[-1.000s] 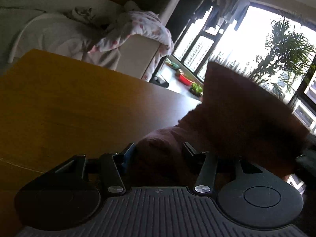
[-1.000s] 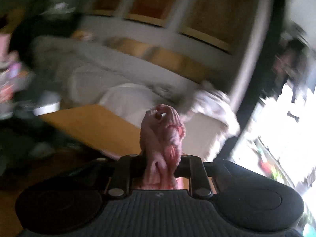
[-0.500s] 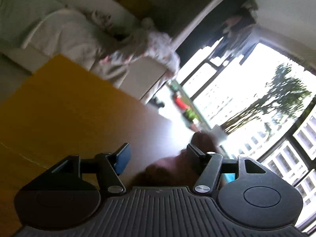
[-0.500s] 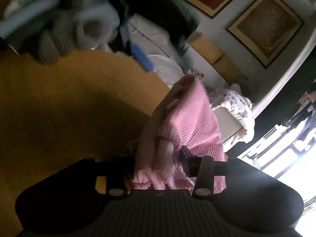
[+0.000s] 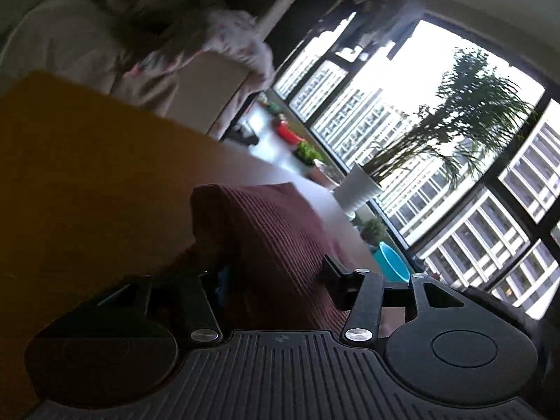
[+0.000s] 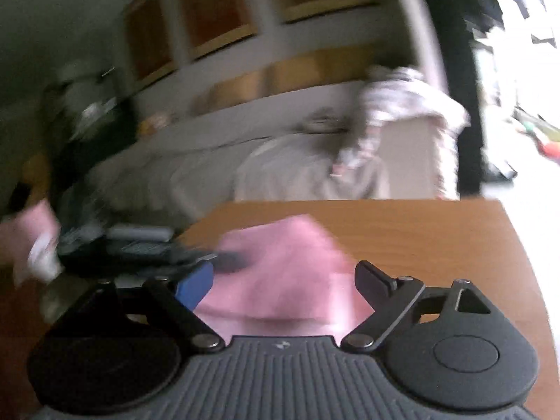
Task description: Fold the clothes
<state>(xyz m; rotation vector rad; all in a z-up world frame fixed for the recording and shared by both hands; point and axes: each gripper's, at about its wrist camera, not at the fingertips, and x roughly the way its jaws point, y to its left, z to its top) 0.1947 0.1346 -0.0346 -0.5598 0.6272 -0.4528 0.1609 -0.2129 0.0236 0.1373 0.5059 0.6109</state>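
Observation:
A pink ribbed garment (image 6: 287, 245) lies bunched on the wooden table (image 6: 420, 231). My right gripper (image 6: 283, 280) hovers just over its near edge. Its jaws are opening wide, the cloth is below and between them, and neither pad presses on it. In the left wrist view the same garment (image 5: 266, 217) looks dark red and fills the gap of my left gripper (image 5: 273, 273). Those jaws are closing on the fold, and the cloth hides the left fingertip. A dark blurred device (image 6: 140, 245), probably the left gripper, reaches onto the garment's left side.
A pale sofa (image 6: 297, 171) strewn with clothes stands behind the table. The table's far edge and right corner (image 6: 490, 206) are close. Tall windows, a potted plant in a white pot (image 5: 357, 189) and a blue basin (image 5: 392, 262) lie to the right.
The right gripper has let go of the pink garment and spread its jaws. The cloth has dropped from upright onto the table. The left gripper opened briefly, then closed on the fold again.

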